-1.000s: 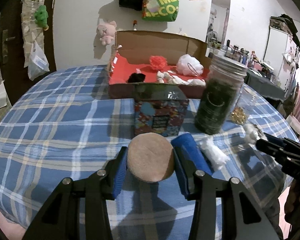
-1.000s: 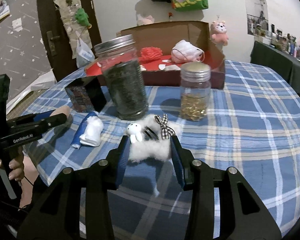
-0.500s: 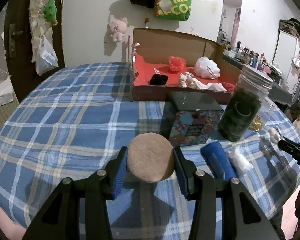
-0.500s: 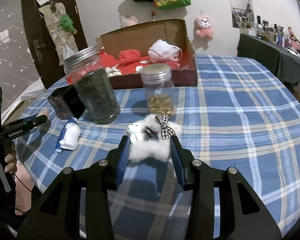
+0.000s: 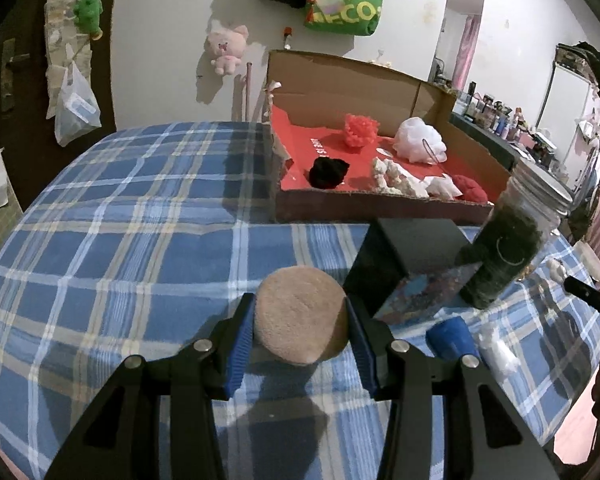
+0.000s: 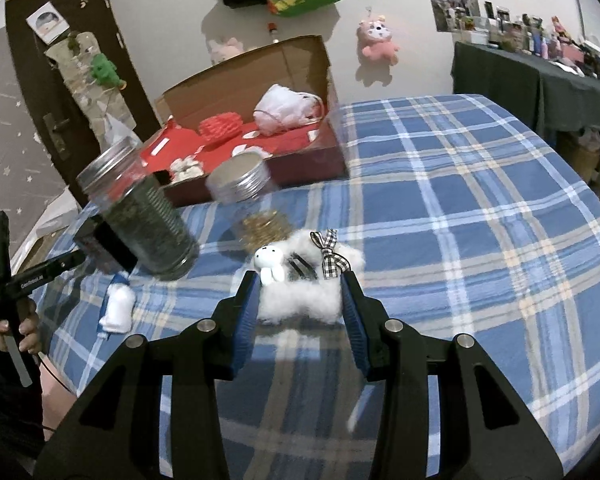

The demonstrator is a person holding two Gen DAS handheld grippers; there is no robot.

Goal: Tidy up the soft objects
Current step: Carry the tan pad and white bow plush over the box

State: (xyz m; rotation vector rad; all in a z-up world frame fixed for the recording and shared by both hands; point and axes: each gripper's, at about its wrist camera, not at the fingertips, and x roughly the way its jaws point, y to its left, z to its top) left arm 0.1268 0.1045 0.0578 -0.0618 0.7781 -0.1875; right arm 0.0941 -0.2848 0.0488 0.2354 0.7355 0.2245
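Note:
My left gripper point(image 5: 300, 320) is shut on a round tan sponge puff point(image 5: 300, 316) and holds it above the blue plaid table. My right gripper point(image 6: 300, 292) is shut on a white fluffy hair clip point(image 6: 300, 280) with a small bunny and a checked bow, held above the table. The open cardboard box with a red floor point(image 5: 300, 148) stands at the back and holds a red pom point(image 5: 360, 130), a white mesh puff point(image 5: 420, 140), a black puff point(image 5: 328, 172) and small white pieces. The box also shows in the right wrist view point(image 6: 300, 164).
A dark-filled glass jar point(image 5: 508, 240), a patterned tin box point(image 5: 412, 272), a blue roll point(image 5: 452, 338) and a white wad point(image 5: 496, 352) stand at the right. In the right wrist view a small jar of gold bits point(image 6: 252, 208) stands before the box. Plush toys hang on the wall.
Both grippers have lifted and moved with their objects still held. The left view has shifted left and closer to the box. The right view has risen and tilted.

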